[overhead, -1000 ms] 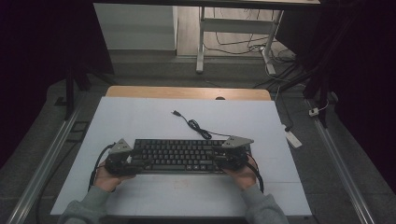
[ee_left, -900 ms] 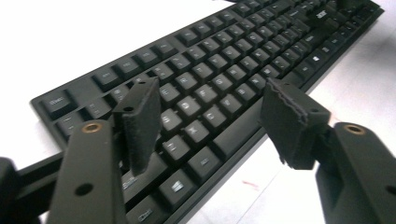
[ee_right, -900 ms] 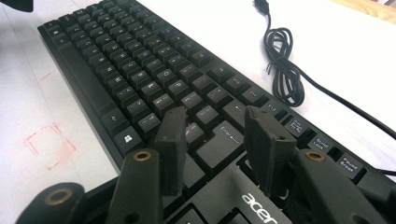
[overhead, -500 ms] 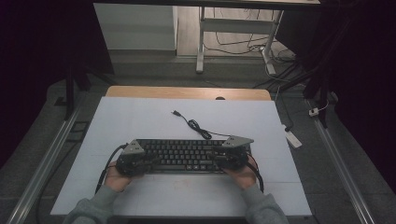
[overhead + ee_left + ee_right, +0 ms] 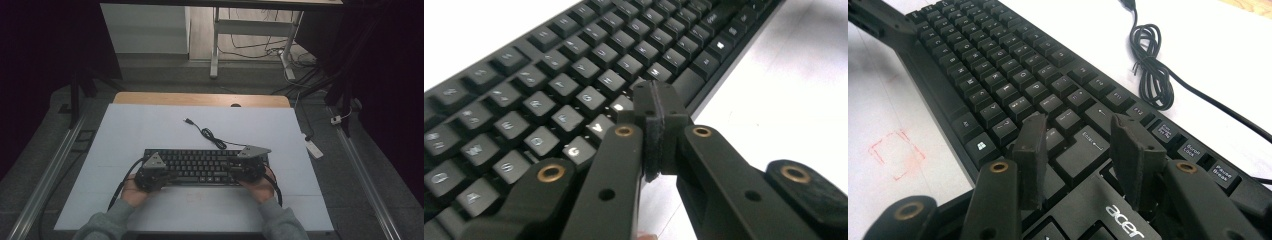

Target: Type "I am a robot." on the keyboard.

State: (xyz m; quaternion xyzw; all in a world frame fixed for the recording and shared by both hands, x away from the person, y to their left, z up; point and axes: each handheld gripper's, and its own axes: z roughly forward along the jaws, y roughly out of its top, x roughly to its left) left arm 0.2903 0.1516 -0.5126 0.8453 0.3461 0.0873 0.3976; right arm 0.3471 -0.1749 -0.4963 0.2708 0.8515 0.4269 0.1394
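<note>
The left gripper (image 5: 655, 131) has just closed its jaws, nothing between, above the matte black keyboard (image 5: 202, 166). The right gripper (image 5: 1083, 150) hovers, jaws wide, over blurred keys.

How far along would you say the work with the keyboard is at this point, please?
Done: the keyboard lies flat on the white table, cable loose behind it. In hand: the left gripper has just shut, empty, above the lower letter keys; the right gripper hovers open over the Enter key. Left: no key looks pressed.
</note>
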